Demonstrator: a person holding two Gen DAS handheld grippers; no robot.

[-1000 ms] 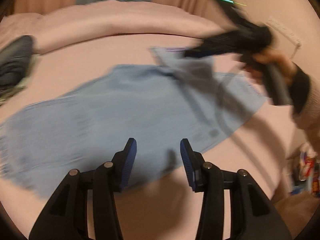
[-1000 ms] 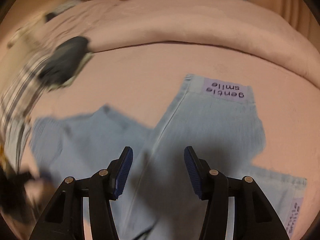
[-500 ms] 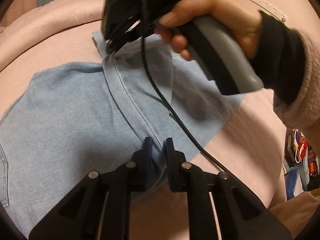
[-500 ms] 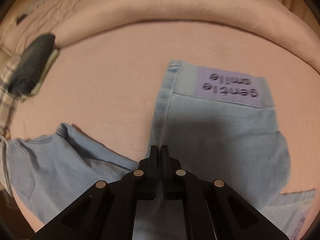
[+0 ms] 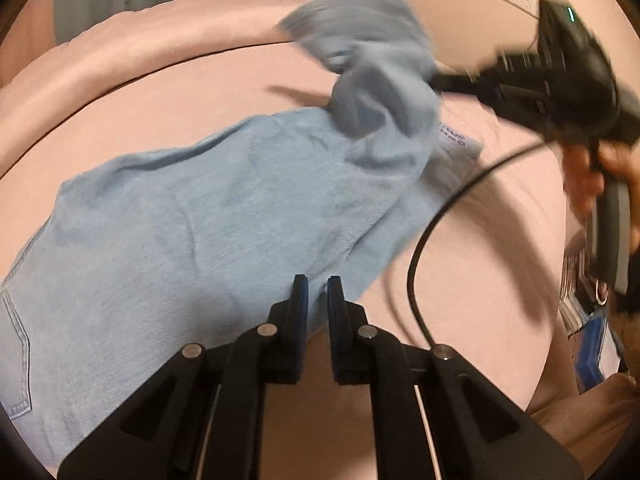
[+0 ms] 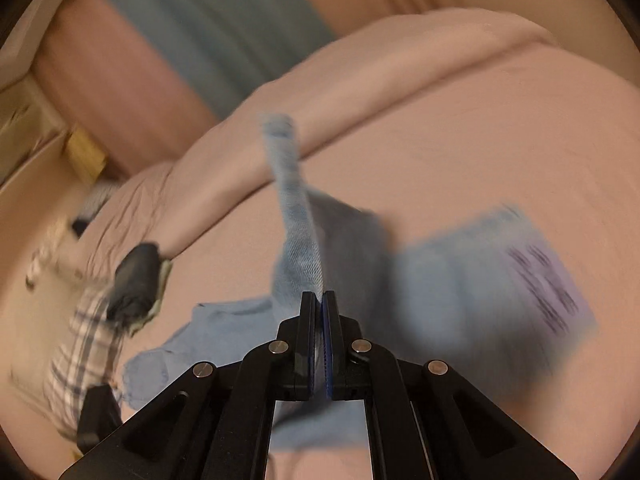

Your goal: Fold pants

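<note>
Pants [image 5: 168, 248] leg now lifting off bed [image 5: 480, 280]: right gripper [image 6: 322, 300] (clamped on denim) is swinging it over, left gripper [image 5: 317, 292] pinching hem, fold progressing.

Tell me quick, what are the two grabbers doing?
Left gripper: closed on the edge of the blue pants.
Right gripper: closed on the pants, lifting a fold.

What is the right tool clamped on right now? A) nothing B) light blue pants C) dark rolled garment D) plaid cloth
B: in the right wrist view the right tool is shut on a fold of the light blue pants, which rises off the pink bedding; the left wrist view shows the fabric lifted at that tool too.
</note>
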